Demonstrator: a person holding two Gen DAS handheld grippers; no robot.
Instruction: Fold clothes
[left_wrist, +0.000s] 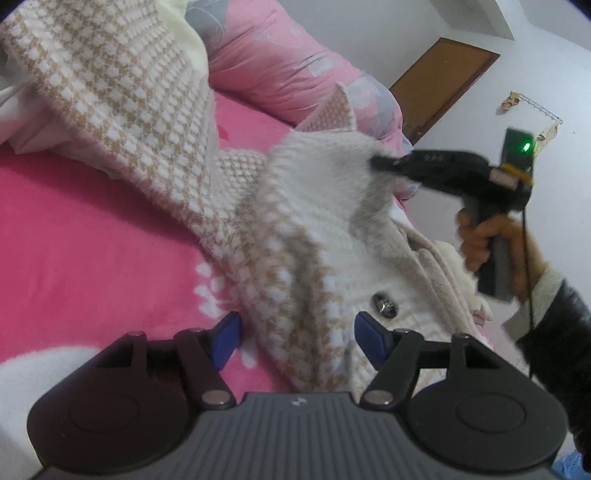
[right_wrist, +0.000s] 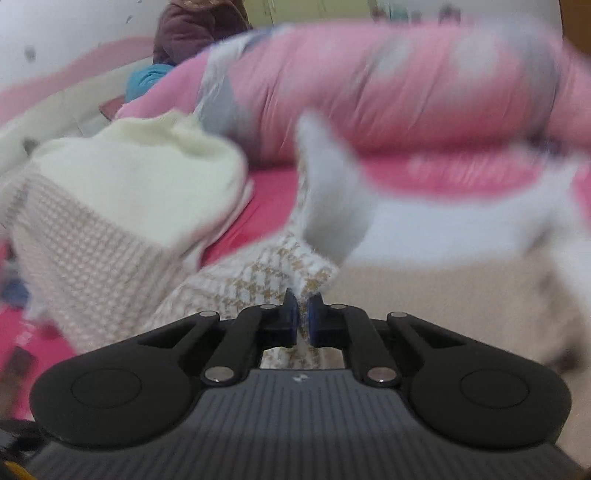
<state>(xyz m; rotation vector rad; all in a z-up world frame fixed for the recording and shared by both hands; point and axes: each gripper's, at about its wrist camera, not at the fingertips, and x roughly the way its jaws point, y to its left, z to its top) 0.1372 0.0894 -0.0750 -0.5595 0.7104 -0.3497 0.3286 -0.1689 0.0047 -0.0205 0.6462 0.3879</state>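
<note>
Off to the left of my left gripper (left_wrist: 295, 339) I see the pink bed sheet (left_wrist: 92, 236), bare there apart from a white print. Above that, further out, a houndstooth knit garment (left_wrist: 122, 96) in beige and white drapes over a pile, with a pale yellow knit (left_wrist: 192, 40) behind it. My left gripper stands wide, blue pads (left_wrist: 225, 339) apart. The cardigan (left_wrist: 306, 266), same beige-white houndstooth knit, runs up between the pads; I can't tell if either pad touches it. One dark button (left_wrist: 386, 304) sits just ahead of the right pad. Beyond the cardigan lies a pink quilt (left_wrist: 280, 74). Right of the left gripper, my right hand (left_wrist: 484, 240) holds the right gripper's handle; that gripper's tip (left_wrist: 380, 162) sits at the raised fuzzy cardigan edge. A brown door (left_wrist: 443, 81) shows far off.

Right wrist view, heavy blur. Left of the right gripper (right_wrist: 303, 314) are the pale yellow knit (right_wrist: 140, 162) and the beige patterned garment (right_wrist: 85, 273) under it. My right gripper is clamped narrow on a fold of the cardigan (right_wrist: 258, 273), fabric pinched between the blue pads (right_wrist: 291, 314) and lifting ahead in a grey-white peak. Beyond is the pink quilt (right_wrist: 406, 92); to the right, blurred white and beige cloth (right_wrist: 443, 295).
</note>
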